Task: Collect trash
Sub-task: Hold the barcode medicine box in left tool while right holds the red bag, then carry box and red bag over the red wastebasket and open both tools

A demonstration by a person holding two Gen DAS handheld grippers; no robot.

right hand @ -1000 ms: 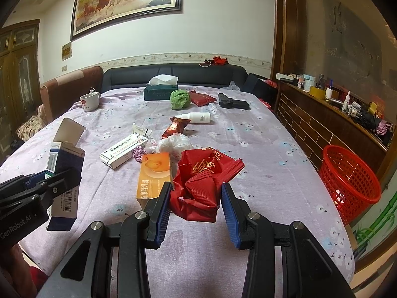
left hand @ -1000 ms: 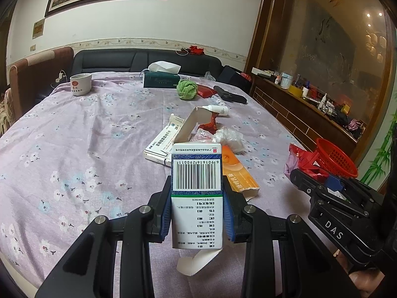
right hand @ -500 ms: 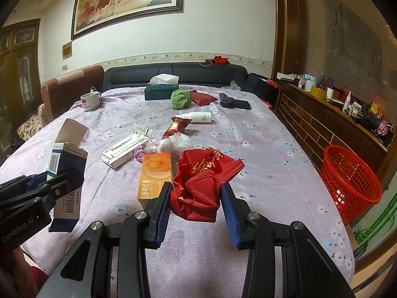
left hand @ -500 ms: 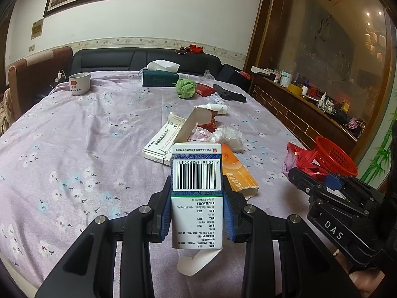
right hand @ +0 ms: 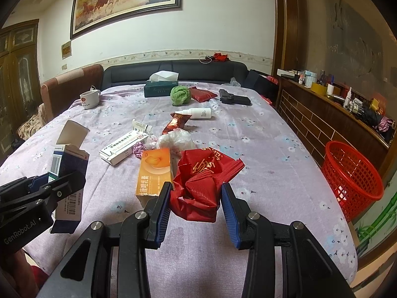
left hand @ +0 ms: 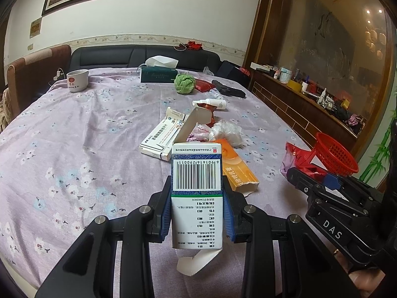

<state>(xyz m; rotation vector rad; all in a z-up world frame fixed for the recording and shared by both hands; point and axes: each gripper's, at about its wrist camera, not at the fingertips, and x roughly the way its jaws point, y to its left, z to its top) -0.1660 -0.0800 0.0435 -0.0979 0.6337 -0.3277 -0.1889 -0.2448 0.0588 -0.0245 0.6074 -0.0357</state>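
An empty blue-and-white medicine carton (left hand: 196, 193) with both end flaps open is clamped across its narrow sides by the left gripper (left hand: 197, 213) above the floral tablecloth (left hand: 74, 149); it looks light and easily crushed, best gripped mid-body. A crumpled red foil wrapper (right hand: 198, 186), soft and probably slippery, is pinched at its bunched lower part by the right gripper (right hand: 196, 213). An orange ointment box (right hand: 155, 171), a white tablet box (right hand: 124, 146) and a clear plastic wad (right hand: 176, 139) lie just beyond, with the red mesh waste basket (right hand: 352, 173) off the table's right edge.

White mug (left hand: 77, 80), green tissue box (left hand: 158, 73); framed horse painting (right hand: 126, 1), black sofa (right hand: 178, 73)
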